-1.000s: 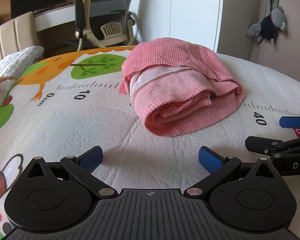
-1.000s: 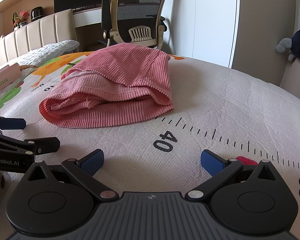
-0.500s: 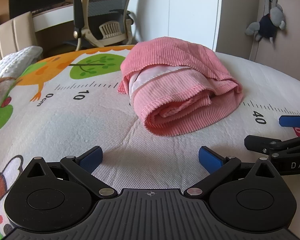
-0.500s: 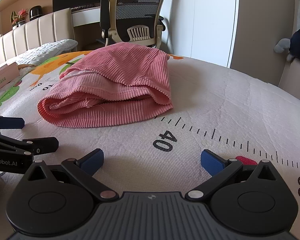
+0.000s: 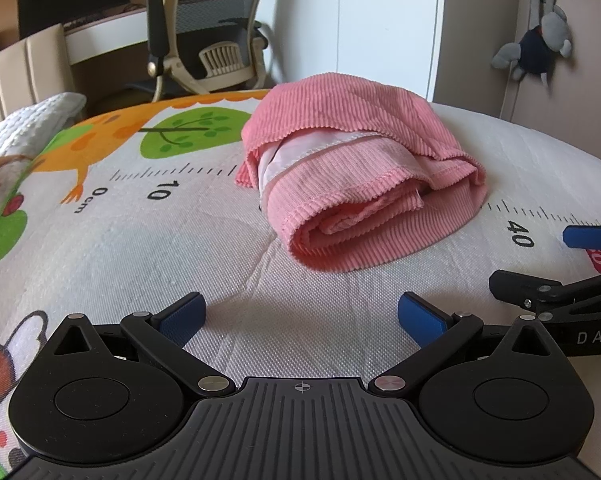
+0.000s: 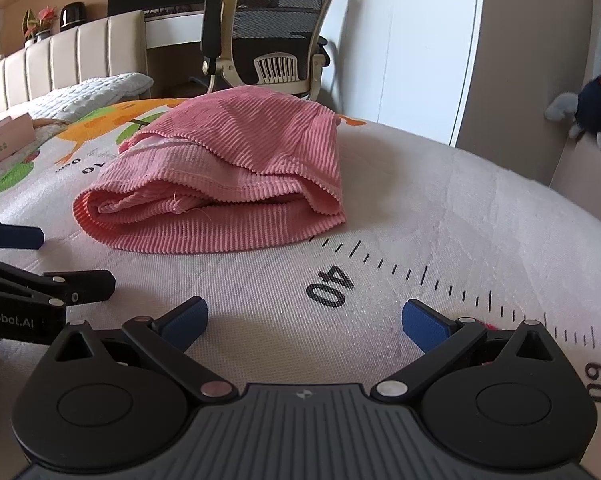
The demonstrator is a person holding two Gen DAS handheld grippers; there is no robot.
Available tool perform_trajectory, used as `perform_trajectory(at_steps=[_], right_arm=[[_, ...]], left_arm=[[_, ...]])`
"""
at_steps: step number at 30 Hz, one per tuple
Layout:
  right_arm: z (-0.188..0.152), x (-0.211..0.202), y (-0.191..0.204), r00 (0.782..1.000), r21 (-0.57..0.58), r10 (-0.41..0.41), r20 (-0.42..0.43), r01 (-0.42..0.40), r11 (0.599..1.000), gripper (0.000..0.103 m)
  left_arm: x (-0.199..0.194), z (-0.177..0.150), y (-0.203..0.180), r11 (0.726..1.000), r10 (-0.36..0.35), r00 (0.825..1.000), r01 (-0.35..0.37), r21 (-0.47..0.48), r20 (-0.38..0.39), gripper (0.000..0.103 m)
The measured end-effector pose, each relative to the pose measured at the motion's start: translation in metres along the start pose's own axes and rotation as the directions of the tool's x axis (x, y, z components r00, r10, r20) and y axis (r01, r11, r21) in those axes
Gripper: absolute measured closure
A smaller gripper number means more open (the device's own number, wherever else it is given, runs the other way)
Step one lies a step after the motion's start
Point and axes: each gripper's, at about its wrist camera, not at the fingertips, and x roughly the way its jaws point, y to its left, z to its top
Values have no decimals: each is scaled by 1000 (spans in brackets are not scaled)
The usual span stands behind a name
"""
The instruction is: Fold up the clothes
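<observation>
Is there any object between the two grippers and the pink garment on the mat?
Nothing visible: only bare mat lies between the open left gripper, the open right gripper and the folded pink garment.

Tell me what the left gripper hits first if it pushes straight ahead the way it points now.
Likely the folded pink garment: it lies ahead of the open left gripper, only bare printed mat between them. It sits slightly right of centre, so contact might favour the right finger.

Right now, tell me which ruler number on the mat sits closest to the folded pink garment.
The 40, just past the pink garment's corner; the 10 lies farther off its other end.
</observation>
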Motion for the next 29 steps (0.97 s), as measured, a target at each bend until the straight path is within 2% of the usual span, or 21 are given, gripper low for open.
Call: perform_trajectory(at_steps=[5,27,29], right_arm=[[0,4,-12,999,56,53,-12,-52,997,0],[0,5,-10,999,46,49,-8,-49,998,0],[0,3,-8,997,31,74,-5,-74,997,0]], left_arm=[[-1,-1,2,1000,1,1000,-1,-6,-3,0],[-4,-2,5,1000,-6,1000,6,-22,2,0],[-6,-1,10,999,-24,1000,24,-39,4,0]])
